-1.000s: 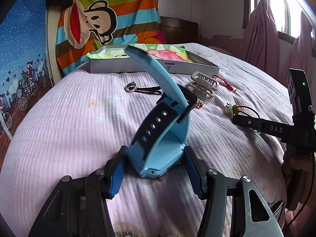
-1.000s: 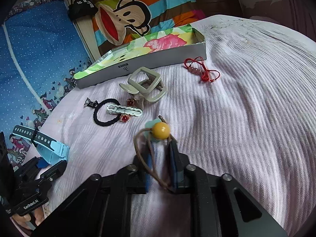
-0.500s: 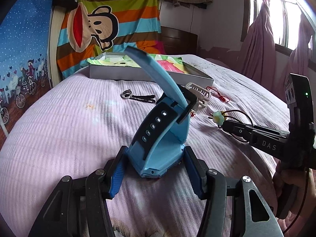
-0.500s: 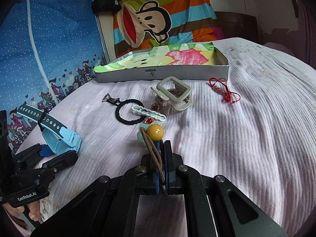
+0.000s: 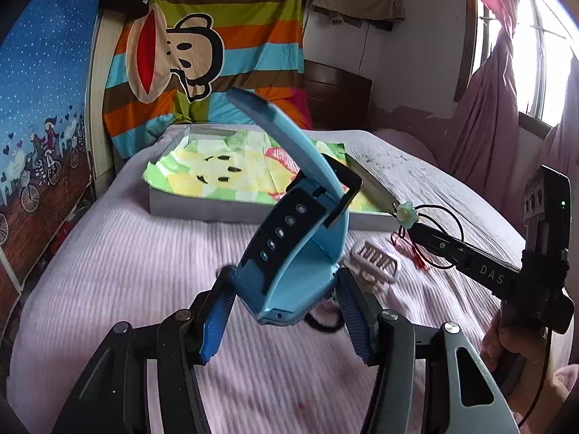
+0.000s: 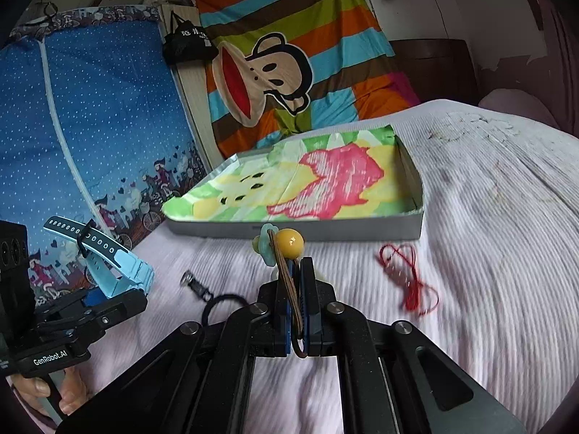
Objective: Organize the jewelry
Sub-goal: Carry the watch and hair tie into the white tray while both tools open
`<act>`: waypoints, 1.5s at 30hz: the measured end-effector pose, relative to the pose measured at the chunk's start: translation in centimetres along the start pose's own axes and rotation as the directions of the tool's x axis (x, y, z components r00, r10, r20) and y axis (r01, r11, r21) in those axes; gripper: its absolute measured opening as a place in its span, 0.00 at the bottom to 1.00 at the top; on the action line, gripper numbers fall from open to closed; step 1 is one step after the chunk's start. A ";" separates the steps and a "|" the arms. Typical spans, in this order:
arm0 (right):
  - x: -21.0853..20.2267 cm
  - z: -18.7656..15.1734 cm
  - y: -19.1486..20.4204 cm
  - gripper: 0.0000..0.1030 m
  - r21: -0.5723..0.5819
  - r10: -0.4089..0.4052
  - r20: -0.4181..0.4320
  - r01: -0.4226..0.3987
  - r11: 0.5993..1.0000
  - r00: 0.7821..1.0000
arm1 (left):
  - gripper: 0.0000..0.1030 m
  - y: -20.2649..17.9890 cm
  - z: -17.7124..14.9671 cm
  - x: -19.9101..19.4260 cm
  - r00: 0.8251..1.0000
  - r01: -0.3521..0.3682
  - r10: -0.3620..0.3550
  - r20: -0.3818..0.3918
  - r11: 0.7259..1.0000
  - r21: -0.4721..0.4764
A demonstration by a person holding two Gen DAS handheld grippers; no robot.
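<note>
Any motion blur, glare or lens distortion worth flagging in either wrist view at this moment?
Left wrist view: the bedspread and the white hair claw are smeared by motion, the window is blown out, and the blue watch stays sharp. Right wrist view: the red cord bracelet is blurred, and fisheye vignetting darkens the corners.

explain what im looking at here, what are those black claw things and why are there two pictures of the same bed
The black claws are hand-held grippers, one in each of a person's hands; no robot arm is involved. Each carries a wide-angle camera looking along its two fingers, so you get two views of one bed.

The left gripper is closed on a blue watch. The right gripper pinches a hair tie with a yellow bead; you can see it from the side in the left view too.

On the pink bedspread lie a red string bracelet, a black hair tie, a small metal clasp and a beige hair claw. Behind them sits an open box lined with colourful paper, probably where the pieces are headed.
</note>
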State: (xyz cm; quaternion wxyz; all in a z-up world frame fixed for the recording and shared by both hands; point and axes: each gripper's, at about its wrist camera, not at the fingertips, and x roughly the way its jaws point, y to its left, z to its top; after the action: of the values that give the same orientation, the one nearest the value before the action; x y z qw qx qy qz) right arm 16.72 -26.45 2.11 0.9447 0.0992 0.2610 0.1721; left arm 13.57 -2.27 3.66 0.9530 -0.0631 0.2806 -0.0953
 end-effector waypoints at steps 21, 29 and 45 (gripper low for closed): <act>11.8 5.4 -3.0 0.04 -0.054 -0.028 -0.127 0.021 0.998 0.992 | 0.52 2.0 6.8 14.2 0.986 -0.069 0.058 -0.159 0.996 -0.064; 11.8 4.9 -2.9 0.07 -0.090 -0.054 -0.136 0.042 0.995 0.989 | 0.54 0.4 6.4 13.7 0.983 -0.103 0.106 -0.150 0.994 0.025; 1.6 3.0 -1.9 0.84 -0.094 -0.080 0.125 0.092 0.991 0.989 | 1.00 1.5 3.4 3.7 0.989 -0.080 0.091 0.116 0.992 -0.092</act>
State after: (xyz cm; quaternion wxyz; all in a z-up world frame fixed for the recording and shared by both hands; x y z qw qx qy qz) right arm 20.13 -27.93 3.38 0.9690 0.0509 0.1986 0.1377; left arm 18.72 -1.43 4.26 0.9676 -0.0982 0.2293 -0.0380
